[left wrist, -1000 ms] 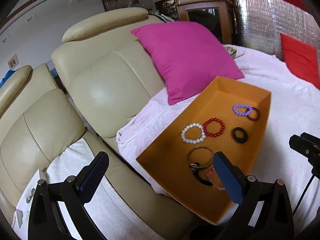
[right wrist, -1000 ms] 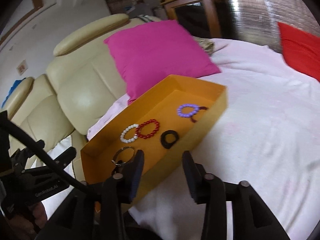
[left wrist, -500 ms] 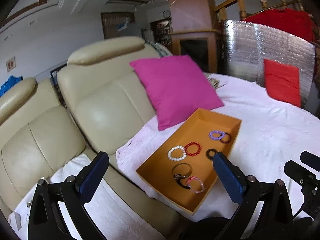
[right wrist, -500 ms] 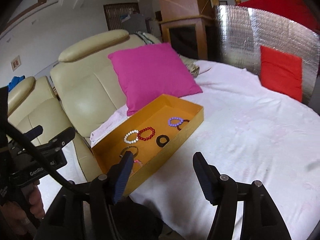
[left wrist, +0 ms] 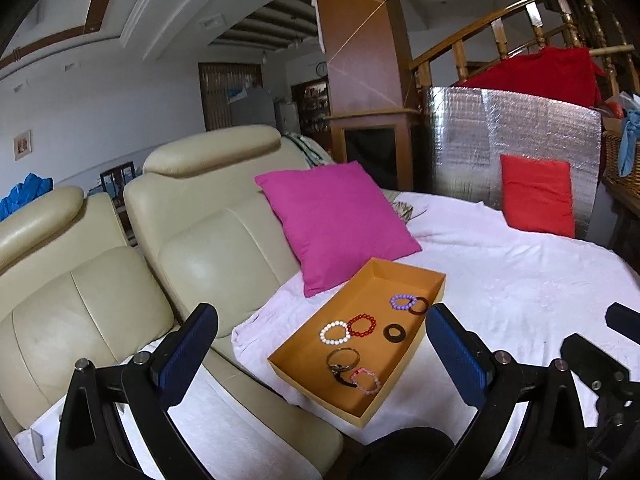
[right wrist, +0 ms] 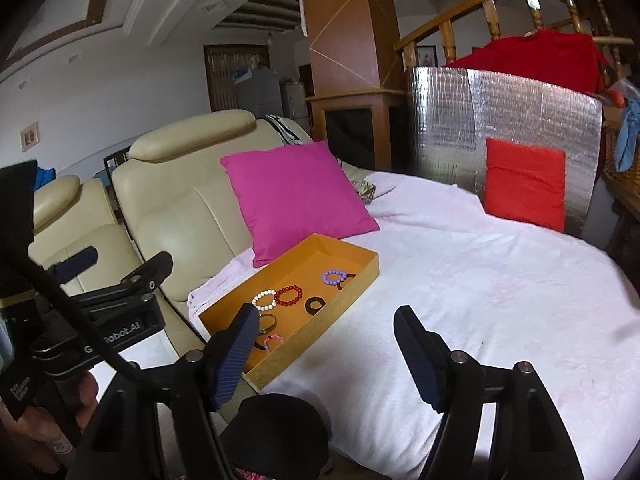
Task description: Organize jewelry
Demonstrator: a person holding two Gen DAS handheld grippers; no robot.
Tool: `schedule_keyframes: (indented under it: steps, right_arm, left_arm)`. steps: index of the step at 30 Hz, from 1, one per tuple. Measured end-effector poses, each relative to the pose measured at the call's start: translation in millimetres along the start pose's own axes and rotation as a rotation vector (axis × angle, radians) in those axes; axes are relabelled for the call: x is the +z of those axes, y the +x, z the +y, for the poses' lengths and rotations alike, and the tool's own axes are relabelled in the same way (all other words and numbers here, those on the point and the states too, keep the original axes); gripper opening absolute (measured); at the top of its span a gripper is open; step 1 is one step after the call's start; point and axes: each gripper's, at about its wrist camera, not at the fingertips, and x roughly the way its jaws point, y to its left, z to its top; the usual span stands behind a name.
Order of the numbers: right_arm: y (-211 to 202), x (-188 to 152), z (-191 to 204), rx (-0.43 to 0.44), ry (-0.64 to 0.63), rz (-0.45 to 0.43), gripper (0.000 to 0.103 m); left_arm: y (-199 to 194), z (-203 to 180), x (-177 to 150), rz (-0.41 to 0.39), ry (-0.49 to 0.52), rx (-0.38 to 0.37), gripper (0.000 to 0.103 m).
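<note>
Lying on the white bedcover [left wrist: 520, 280], we see the orange tray [left wrist: 304, 344], long axis toward one o'clock, holding beaded bracelets [left wrist: 362, 325] and rings; left gripper [left wrist: 320, 344] wide, empty; right gripper [right wrist: 326, 344] just opening, empty.

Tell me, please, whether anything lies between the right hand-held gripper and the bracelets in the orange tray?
Only the orange tray's near side wall stands between the right hand-held gripper and the bracelets. The tray is open on top and nothing covers them. The gripper's jaws have just been opening and hold nothing.
</note>
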Motion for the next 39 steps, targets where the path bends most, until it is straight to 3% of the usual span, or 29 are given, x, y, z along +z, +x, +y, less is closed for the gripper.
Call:
schedule_keyframes:
  steps: [9,39]
  right_arm:
    - [-1.1,-2.8,4.6,-0.031,-0.013,0.0,0.076]
    - [29.1,4.1,30.1,-0.052,-0.016,0.04,0.076]
  left_arm:
    - [-11.3,1.4,3.4,-0.034,0.008,0.016,0.103]
    - [25.0,45.6,-8.7,0.03,-0.057,0.057,0.103]
